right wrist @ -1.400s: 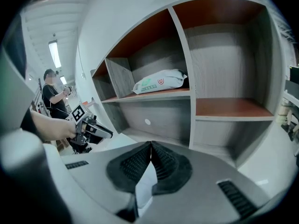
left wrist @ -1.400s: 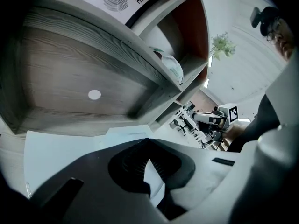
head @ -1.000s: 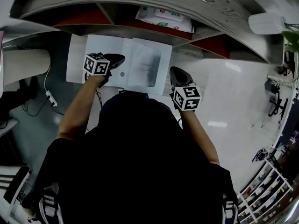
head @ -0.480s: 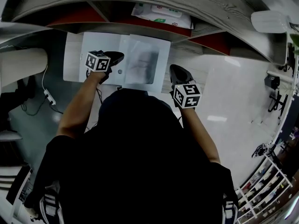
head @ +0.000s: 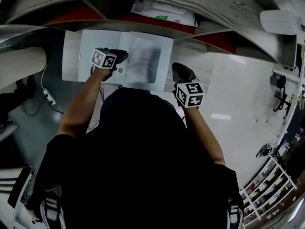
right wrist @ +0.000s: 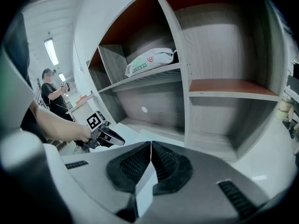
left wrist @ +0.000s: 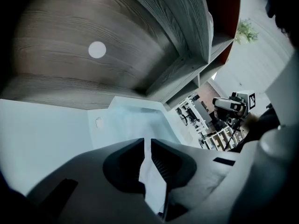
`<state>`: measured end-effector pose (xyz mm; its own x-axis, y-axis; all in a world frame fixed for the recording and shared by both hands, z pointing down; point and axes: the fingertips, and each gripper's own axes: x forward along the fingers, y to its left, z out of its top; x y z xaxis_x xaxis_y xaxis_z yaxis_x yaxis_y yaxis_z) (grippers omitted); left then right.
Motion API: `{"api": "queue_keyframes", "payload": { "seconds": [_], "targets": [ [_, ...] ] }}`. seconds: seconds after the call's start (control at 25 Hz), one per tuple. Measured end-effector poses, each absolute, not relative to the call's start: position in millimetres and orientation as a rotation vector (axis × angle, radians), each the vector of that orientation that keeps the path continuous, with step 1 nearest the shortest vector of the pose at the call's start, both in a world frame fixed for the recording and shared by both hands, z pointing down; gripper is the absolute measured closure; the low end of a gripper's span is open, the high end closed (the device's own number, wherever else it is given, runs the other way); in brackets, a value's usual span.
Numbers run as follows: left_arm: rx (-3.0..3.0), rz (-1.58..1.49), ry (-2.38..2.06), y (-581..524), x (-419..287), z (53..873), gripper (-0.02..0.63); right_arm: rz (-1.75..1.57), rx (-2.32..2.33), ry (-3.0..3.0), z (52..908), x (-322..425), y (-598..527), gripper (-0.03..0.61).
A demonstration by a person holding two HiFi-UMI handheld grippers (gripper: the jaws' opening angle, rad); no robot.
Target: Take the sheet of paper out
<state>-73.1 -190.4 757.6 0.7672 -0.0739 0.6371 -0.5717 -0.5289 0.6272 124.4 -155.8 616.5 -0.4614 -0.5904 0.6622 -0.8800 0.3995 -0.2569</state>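
The wooden shelf unit (head: 143, 6) fills 12 o'clock. Below it the sheet of paper (head: 147, 61) lies flat. The left gripper (head: 122, 57) is at its 9 o'clock edge and the right gripper (head: 177, 69) just beside its 3 o'clock edge. Both have their jaws closed together, and I see nothing gripped in them.

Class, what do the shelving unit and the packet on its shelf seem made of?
Shelving unit: likely laminated board, matt grey wood-grain faces, red-brown insides. Packet: probably soft plastic film; white, printed, bulging and creased.
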Motion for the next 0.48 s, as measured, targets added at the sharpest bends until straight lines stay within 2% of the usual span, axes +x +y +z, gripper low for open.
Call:
{"api": "queue_keyframes", "payload": {
  "seconds": [0.2, 0.48],
  "targets": [
    [2.070, 0.732, -0.491, -192.5, -67.1, 767.7, 0.585, 0.817, 1.240, -2.196, 623.1, 123.8, -159.1, 0.566],
    [2.016, 0.777, -0.468, -184.3, -57.8, 790.3, 0.505, 0.804, 1.197, -2.192, 635.6, 119.9, -157.6, 0.566]
  ]
}}
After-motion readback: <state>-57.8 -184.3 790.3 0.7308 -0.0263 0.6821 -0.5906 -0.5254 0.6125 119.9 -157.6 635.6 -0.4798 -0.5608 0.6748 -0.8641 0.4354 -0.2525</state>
